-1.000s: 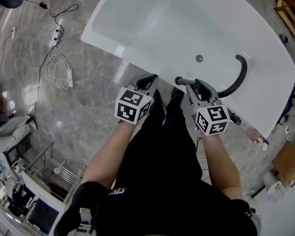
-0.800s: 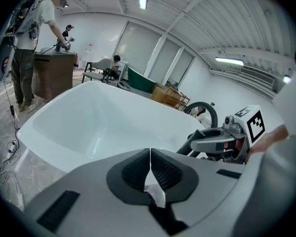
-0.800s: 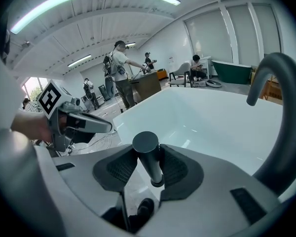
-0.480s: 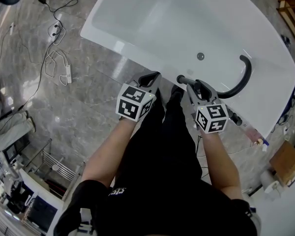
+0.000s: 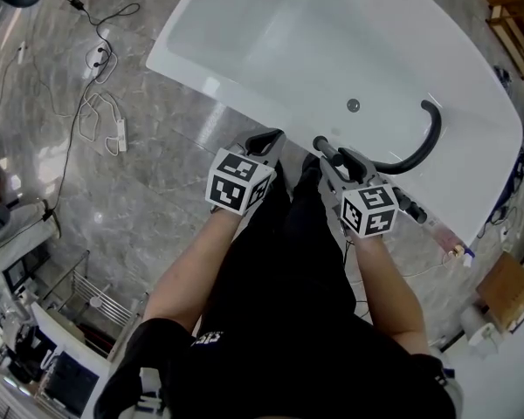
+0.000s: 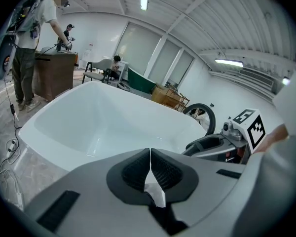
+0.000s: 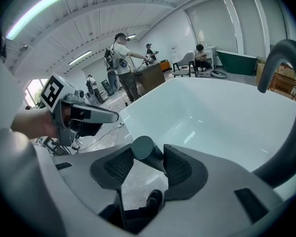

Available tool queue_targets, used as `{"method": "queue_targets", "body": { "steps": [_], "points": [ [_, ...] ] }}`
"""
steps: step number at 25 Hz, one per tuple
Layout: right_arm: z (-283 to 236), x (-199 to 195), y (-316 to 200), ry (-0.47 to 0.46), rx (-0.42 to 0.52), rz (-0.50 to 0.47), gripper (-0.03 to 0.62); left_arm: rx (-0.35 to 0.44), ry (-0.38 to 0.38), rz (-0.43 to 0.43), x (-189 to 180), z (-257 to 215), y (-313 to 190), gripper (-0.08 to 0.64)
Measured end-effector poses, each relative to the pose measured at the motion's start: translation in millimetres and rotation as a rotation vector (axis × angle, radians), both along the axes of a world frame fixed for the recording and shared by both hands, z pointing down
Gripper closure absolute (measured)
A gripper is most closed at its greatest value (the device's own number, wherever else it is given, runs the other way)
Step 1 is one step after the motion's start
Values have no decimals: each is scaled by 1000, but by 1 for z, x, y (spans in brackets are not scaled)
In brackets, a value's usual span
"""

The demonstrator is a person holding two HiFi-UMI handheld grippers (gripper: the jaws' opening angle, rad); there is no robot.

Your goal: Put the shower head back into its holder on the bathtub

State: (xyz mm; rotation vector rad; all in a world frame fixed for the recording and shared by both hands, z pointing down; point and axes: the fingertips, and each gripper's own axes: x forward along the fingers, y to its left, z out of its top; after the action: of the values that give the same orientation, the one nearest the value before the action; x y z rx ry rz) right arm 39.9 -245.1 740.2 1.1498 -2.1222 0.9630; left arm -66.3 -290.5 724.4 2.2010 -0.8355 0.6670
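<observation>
Head view: left claw (image 5: 266, 140) and right claw (image 5: 336, 157) are hovering at the near rim of the white bathtub (image 5: 205, 78).
Left claw: pads are pressing together, gripping nothing.
Right claw: jaws have just been opening, standing released around the shower head (image 7: 144, 149).
Shower head: dark handle is lying between the right pads, at the bathtub rim.

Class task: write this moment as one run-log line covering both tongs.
left tongs: shut, empty | right tongs: just been opening, shower head handle between them | place: by tub rim

Left gripper (image 6: 150, 153), jaws together, facing bathtub (image 6: 69, 120)
</observation>
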Motion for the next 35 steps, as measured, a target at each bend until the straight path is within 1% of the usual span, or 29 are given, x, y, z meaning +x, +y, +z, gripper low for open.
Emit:
{"method": "queue_targets", "body": {
  "steps": [4,7,10,15,19,25,30,35],
  "points": [
    [-5,-6,8,-13,-18,11,383,11,3,2,-4,-10,0,540],
    [-14,-8,9,-29,-19,30,391,15,5,6,-7,-17,2,540],
    [-25,-7,12,-21,-21,32,391,18,11,2,-9,-26,4,540],
    [-55,-6,15,-17,3,46,395,38,34,-16,-13,-49,4,540],
    [-99,-4,13,-18,65,63,408,70,48,-19,-15,-78,7,540],
    [-169,9,5,-19,194,64,442,158,67,-33,-14,-133,4,540],
    [-208,36,-3,-60,269,98,465,228,48,-23,-3,-169,4,540],
    [-250,70,-4,-113,352,118,496,284,34,-51,13,-201,2,540]
  ]
}}
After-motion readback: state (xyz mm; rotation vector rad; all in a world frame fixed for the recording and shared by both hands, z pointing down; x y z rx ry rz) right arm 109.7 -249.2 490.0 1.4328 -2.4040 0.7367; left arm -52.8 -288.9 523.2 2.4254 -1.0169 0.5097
